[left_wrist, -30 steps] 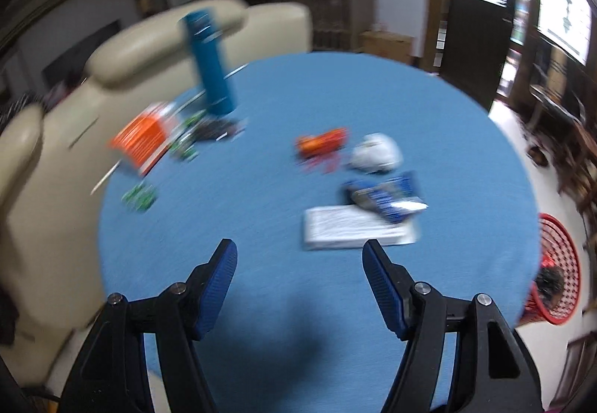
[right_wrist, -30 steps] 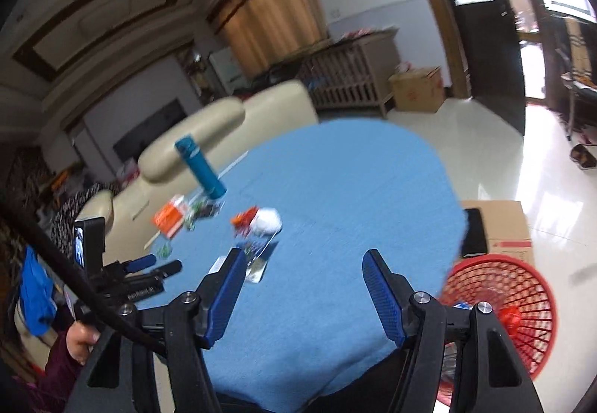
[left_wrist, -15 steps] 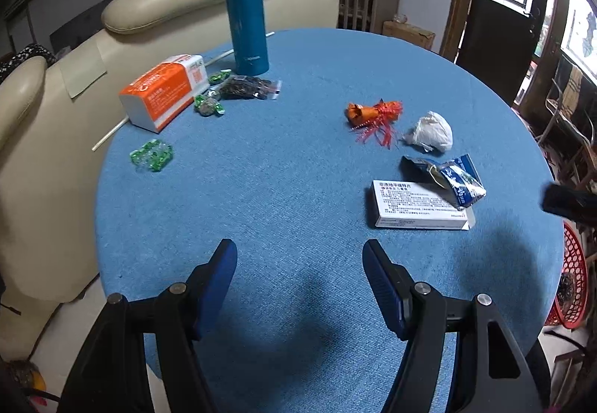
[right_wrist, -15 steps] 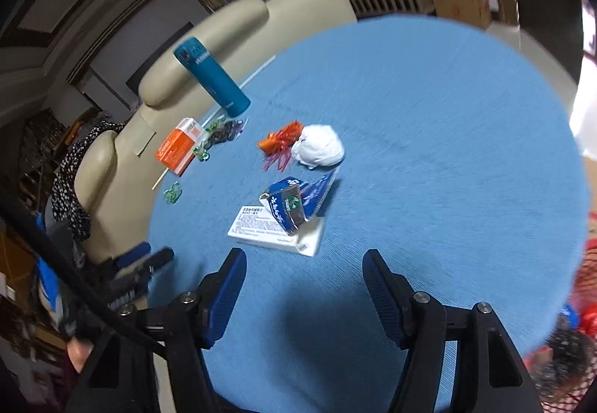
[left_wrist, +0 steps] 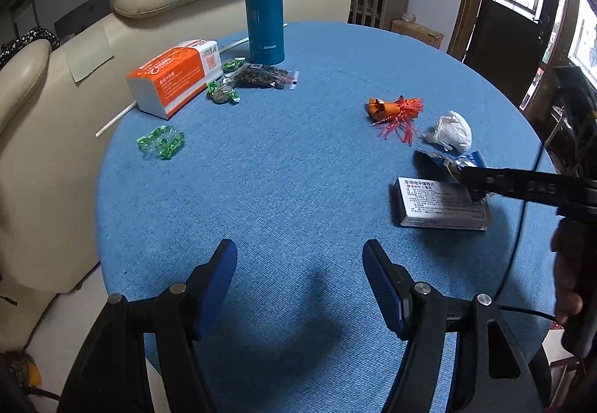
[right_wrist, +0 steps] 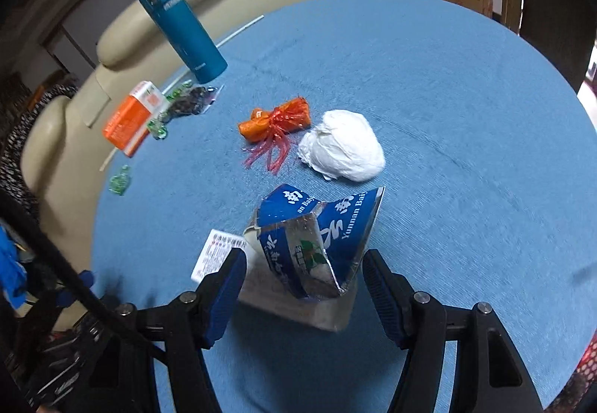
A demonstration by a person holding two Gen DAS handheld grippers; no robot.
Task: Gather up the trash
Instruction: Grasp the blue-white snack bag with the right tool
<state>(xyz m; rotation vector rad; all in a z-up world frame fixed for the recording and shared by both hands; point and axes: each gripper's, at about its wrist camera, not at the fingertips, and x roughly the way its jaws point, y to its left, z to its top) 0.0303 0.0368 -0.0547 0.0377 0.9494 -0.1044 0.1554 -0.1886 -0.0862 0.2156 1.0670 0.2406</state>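
While both jaws stand released, the right gripper (right_wrist: 302,286) hangs just over the torn blue packet (right_wrist: 317,241) on the round blue worktop (right_wrist: 447,96).

Crumpled and folded, the packet lies partly on a white box (left_wrist: 440,204), its open torn edge up and away from the right camera, its long axis running roughly away from that gripper; neither pad touches it. Just past it sit a white paper wad (right_wrist: 343,144) and an orange wrapper (right_wrist: 276,122) with red ribbon, well apart from a teal flask (right_wrist: 183,28) standing upright at the far edge beside an orange box (right_wrist: 130,118), a dark snack bag (left_wrist: 265,77) and green sweets (left_wrist: 160,142). Only the left wrist view shows the box's full face and the right gripper's finger (left_wrist: 522,185) crossing over the packet; the left gripper (left_wrist: 298,282) hovers empty above bare cloth. Only the right view shows the packet's print.
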